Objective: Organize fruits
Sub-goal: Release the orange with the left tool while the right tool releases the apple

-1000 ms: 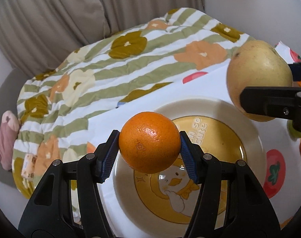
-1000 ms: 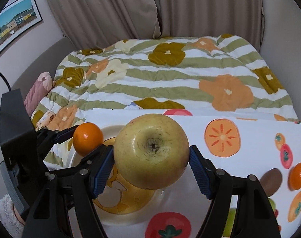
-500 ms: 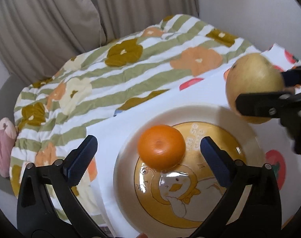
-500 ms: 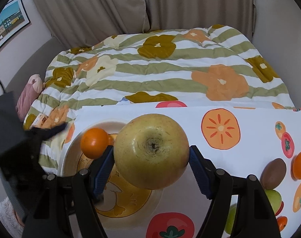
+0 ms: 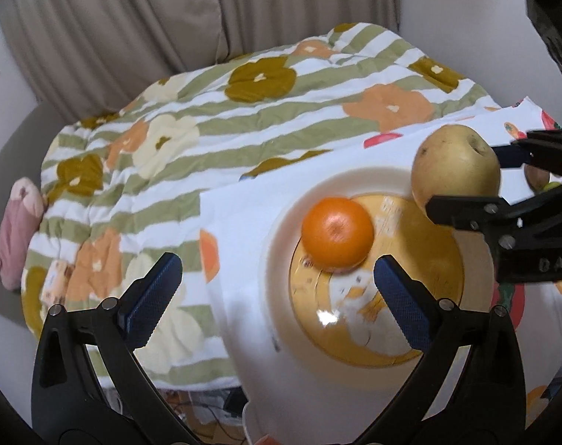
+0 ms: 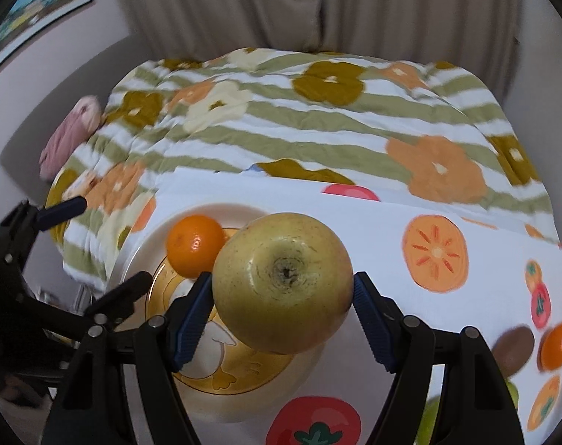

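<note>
My left gripper (image 5: 277, 285) spread wide, empty; round orange tangerine (image 5: 337, 234) on cream duck-print plate (image 5: 281, 230); my right gripper (image 6: 281, 307) pinching yellow-green apple (image 6: 283, 302).

You had a glossy, ceramic-looking plate (image 5: 281, 230) catching a white glint low in the left wrist frame. The orange (image 5: 337, 234) on it looked finely dimpled with a soft sheen. The yellow apple (image 6: 283, 289) at the right wrist frame's centre was smooth, speckled and shiny. Your gripper fingers (image 5: 399, 300) were matt black plastic with ribbed blue pads. The quilt (image 5: 207, 118) above was soft, matt stitched cloth.
</note>
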The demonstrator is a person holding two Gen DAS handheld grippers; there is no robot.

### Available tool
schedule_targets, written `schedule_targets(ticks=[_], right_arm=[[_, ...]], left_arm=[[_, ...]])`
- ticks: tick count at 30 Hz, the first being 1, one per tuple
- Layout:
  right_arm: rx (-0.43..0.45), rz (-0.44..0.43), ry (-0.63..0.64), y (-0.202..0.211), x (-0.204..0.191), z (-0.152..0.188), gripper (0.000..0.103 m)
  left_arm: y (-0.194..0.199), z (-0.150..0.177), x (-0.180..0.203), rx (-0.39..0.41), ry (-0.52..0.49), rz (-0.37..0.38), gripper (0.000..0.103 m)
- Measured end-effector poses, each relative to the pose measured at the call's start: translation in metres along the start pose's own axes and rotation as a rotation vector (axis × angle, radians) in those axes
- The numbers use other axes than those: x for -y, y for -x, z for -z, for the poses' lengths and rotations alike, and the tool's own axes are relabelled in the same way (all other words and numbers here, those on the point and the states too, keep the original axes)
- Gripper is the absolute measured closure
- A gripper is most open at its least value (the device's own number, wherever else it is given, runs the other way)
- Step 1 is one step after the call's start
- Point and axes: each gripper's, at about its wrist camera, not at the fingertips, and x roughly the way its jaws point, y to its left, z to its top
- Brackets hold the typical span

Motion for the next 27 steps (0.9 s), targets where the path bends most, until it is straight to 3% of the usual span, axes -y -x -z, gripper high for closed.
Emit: schedule_targets(ticks=[7,14,16,17,27], right_arm=[[-0.033,-0.023,0.088,-0.034,-0.011,-0.002,0.033],[-0.035,0.009,0.123,-0.041,-0.016,0.001,0.032],[-0.003,-0.012,0.123,-0.035,-0.016,0.001,0.014],[0.002,-0.018,0.117,-0.033,-0.015,0.0,0.0],[0.017,-0.014,0.08,-0.009,-0.012,0.001,0.0]], left_arm=[[-0.009,0.018,-0.007,-0.033,0.025,0.009,0.0],[-0.013,0.021,-0.01,-0.04,0.029,0.01,0.0],[-0.012,0.022,-0.01,-0.037,0.024,0.003,0.0],[-0.011,0.022,-0.009,-0.035,0.02,-0.002,0.0],[0.004,0.021,-0.007,-0.024,0.01,-0.03,0.0]])
